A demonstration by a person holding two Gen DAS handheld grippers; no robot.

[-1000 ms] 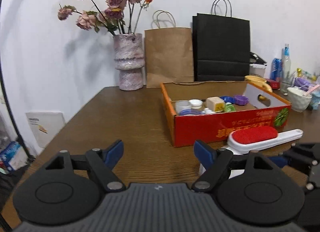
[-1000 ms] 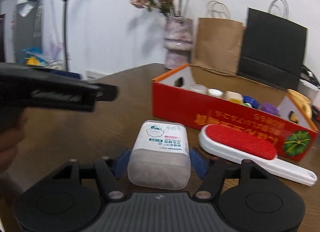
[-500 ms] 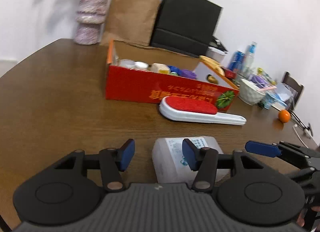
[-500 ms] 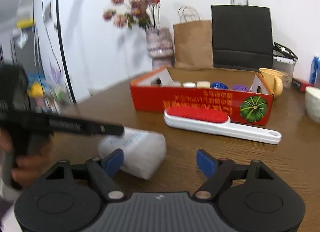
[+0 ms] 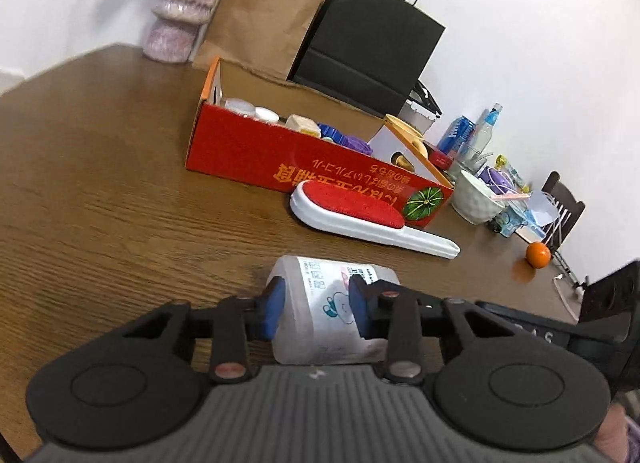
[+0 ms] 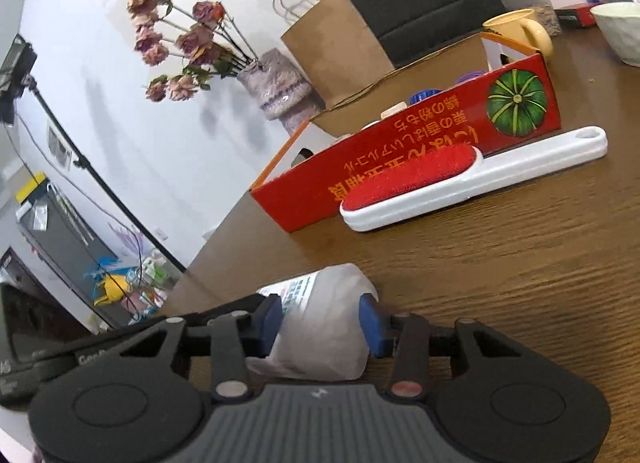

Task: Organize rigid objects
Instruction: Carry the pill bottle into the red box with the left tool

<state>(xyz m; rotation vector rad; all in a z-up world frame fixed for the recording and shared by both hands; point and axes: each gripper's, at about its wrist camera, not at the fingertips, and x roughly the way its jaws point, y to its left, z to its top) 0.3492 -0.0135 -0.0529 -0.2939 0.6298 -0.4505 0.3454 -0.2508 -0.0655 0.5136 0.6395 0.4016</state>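
Observation:
A translucent white plastic container (image 5: 320, 315) with a printed label lies on its side on the brown table. My left gripper (image 5: 316, 311) is shut on it from one end. My right gripper (image 6: 322, 325) is shut on the same container (image 6: 324, 327) from the other end. A white lint brush (image 5: 360, 219) with a red pad lies beyond it, against the front of the red cardboard box (image 5: 256, 151). The box holds several small jars and lids. The brush (image 6: 440, 183) and box (image 6: 400, 143) also show in the right wrist view.
A vase of dried flowers (image 6: 276, 83), a brown paper bag (image 5: 260, 19) and a black paper bag (image 5: 364, 47) stand behind the box. A white bowl (image 5: 476, 199), bottles, a yellow mug (image 6: 520, 31) and an orange (image 5: 537, 254) sit at the right. The table edge (image 6: 208, 247) is at the left.
Both grippers were open half a second ago, the container lying beside them. Now both have swung around and closed on the container from opposite ends.

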